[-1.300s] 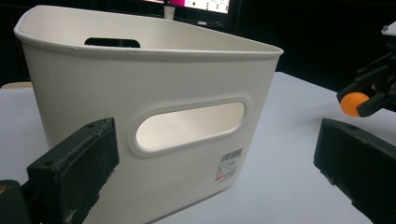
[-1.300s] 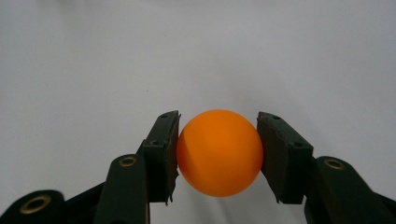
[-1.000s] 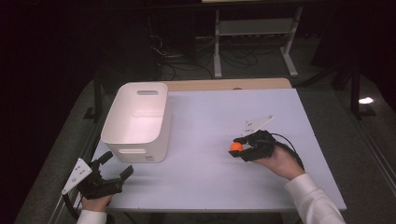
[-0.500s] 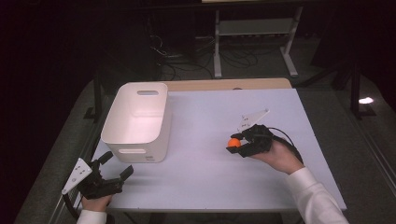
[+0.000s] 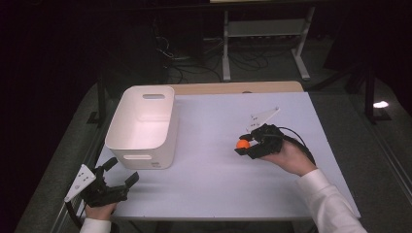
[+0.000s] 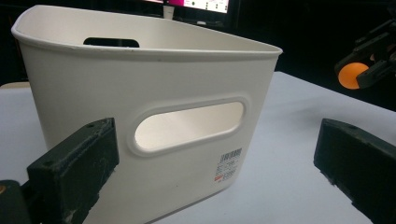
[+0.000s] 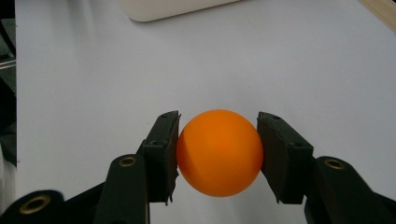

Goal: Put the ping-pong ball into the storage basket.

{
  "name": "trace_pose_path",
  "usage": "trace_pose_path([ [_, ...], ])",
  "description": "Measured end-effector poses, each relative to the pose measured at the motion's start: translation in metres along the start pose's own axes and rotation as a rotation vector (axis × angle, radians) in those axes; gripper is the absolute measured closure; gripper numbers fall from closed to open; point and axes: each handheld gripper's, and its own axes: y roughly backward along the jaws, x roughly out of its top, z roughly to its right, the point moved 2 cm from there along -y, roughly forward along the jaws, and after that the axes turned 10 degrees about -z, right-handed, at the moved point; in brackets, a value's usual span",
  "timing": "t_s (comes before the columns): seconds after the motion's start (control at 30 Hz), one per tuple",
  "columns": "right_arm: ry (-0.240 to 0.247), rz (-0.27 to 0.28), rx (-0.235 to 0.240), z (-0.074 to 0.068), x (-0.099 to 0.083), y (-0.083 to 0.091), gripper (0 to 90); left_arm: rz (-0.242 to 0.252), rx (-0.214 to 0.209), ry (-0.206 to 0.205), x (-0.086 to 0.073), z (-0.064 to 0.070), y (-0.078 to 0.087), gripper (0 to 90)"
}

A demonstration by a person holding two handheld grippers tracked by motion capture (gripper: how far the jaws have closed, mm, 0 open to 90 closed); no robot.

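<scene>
Right gripper (image 5: 241, 145): my two black jaws are clamped on a small smooth orange ball (image 7: 219, 152), one pad on each flank, squeezed across its middle so it cannot roll out.

Ball, position: dead centre between my right jaws, its front bulging past their tips; in the high view it looks lifted clear of the pale table (image 5: 214, 184), though I cannot be sure of the gap.

Ball, look: plain matt orange, round, no seam or print visible; light, hard-shelled by my guess, so a modest squeeze should do.

Left gripper (image 5: 120, 173): jaws spread wide, holding nothing, resting low at the near table edge.

White plastic bin with cut-out handles (image 6: 144, 107): directly ahead of my left jaws, its near wall and barcode label between them but not touched; far ahead of my right jaws.

Why so: I judge the ball is bound for the bin; the grip at the tips leaves it free to drop once I part the jaws.

Left hand, purpose: likely parked out of the way, near enough to steady the bin if it shifts.

Risk: the ball may bounce off the rim or out of the bin.
</scene>
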Motion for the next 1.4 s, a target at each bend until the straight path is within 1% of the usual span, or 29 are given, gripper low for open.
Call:
trace_pose_path([
  [0.43, 0.011, 0.009, 0.015, 0.003, 0.014, 0.006, 49.0, -0.002, 0.0, -0.002, 0.0, 0.0, 0.0, 0.0],
  [0.63, 0.001, 0.011, 0.029, 0.006, 0.019, 0.009, 49.1, -0.001, -0.001, -0.002, 0.0, 0.0, 0.0, 0.0],
  [0.67, 0.007, 0.015, 0.027, 0.006, 0.02, 0.009, 49.1, -0.002, 0.0, -0.001, 0.0, 0.0, 0.0, 0.0],
  [0.73, 0.008, 0.019, 0.045, 0.007, 0.022, 0.01, 49.0, -0.004, 0.0, -0.003, 0.0, 0.0, 0.0, 0.0],
  [0.77, 0.008, 0.026, 0.061, 0.007, 0.023, 0.01, 49.0, -0.003, 0.0, -0.002, 0.0, 0.0, 0.0, 0.0],
  [1.0, 0.013, 0.047, 0.087, 0.009, 0.032, 0.014, 49.0, -0.004, -0.001, -0.004, 0.0, 0.0, 0.0, 0.0],
  [1.4, 0.035, 0.047, 0.09, 0.009, 0.049, 0.016, 49.0, -0.001, -0.003, -0.001, 0.0, 0.0, 0.0, 0.0],
])
